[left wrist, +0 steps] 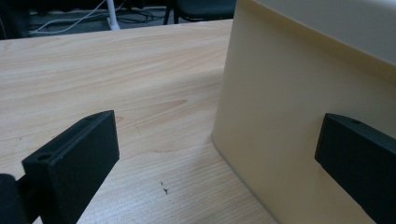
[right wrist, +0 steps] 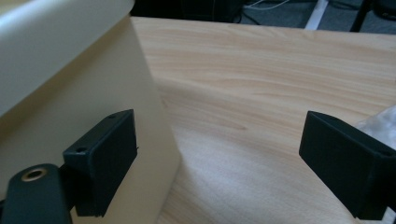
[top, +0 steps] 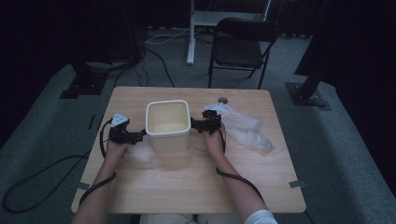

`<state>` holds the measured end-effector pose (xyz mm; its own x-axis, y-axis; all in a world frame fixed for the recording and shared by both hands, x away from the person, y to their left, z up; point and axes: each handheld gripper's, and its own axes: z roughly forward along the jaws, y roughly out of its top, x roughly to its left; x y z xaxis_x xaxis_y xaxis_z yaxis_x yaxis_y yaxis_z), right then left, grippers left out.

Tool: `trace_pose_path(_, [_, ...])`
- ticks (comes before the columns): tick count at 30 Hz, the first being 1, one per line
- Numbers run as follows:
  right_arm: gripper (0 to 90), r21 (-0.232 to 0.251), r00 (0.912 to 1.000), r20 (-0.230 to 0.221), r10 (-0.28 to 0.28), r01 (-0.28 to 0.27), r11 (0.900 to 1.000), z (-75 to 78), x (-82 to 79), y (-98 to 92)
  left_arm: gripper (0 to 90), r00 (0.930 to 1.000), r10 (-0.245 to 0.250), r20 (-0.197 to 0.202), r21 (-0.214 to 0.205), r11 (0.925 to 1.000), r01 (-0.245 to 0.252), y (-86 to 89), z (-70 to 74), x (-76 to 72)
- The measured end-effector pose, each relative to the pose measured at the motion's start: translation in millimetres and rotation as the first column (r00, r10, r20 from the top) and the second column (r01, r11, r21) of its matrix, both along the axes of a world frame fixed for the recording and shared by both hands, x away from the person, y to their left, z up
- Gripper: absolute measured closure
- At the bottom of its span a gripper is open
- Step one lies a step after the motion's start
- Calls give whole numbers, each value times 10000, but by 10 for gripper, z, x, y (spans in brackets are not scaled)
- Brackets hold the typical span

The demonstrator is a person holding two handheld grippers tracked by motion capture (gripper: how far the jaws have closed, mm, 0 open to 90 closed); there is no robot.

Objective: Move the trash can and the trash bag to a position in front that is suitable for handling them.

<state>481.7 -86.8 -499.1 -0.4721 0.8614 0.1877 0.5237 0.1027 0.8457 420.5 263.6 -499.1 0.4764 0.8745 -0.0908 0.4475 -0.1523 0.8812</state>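
Note:
A cream square tub stands open-topped in the middle of the wooden table. My left gripper sits at the tub's left wall. In the left gripper view it is open, one jaw over bare wood and the other in front of the tub wall. My right gripper sits at the tub's right wall. It is open too, its left jaw close against the tub. Nothing is gripped; I cannot tell if either jaw touches the tub.
A crumpled clear plastic bag lies right of the right gripper, its edge showing by that gripper's right jaw. A small grey round object lies near the far table edge. A folding chair stands beyond the table.

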Motion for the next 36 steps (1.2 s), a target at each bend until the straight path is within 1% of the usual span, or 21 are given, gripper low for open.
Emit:
trace_pose_path(2, [110,21,10000,14,-12,12,10000,-7,-4,-10,4,10000,-7,-3,45,10000,7,-14,4,-2])
trace_pose_path(9, [111,295,9996,-258,-79,87,9995,-34,-37,-95,4,9998,-199,-44,-1,9998,199,-91,1,-10])
trace_pose_path(11, [111,228,9996,-264,-73,79,9997,-35,-53,-118,4,9997,-222,-49,-7,9998,222,-117,2,-15])
trace_pose_path(12, [126,210,9996,-263,-96,101,9997,-33,-62,-129,4,9996,-282,-54,3,9996,282,-129,2,-17])
trace_pose_path(16, [128,258,9998,-192,-62,67,9996,-32,-100,-182,4,9993,-379,-62,30,9993,379,-171,5,-25])
trace_pose_path(19, [129,353,9994,-349,22,-10,9994,-32,-118,-228,4,9989,-458,-102,66,9989,459,-208,13,-35])
trace_pose_path(22, [131,379,9993,-377,25,-10,9993,-30,-161,-272,4,9983,-561,-151,54,9984,562,-235,13,-49])
trace_pose_path(24, [131,483,9987,-514,70,-45,9988,-32,-189,-303,4,9981,-587,-169,37,9983,587,-249,12,-57])
trace_pose_path(28, [131,408,9985,-525,136,-115,9991,-26,-267,-350,4,9975,-672,-194,64,9977,674,-280,16,-90])
trace_pose_path(33, [131,524,9983,-563,177,-147,9985,-35,-366,-404,4,9963,-808,-280,32,9967,809,-317,19,-147])
trace_pose_path(36, [131,569,9978,-628,225,-189,9982,-35,-419,-433,4,9955,-908,-283,187,9956,914,-336,35,-196])
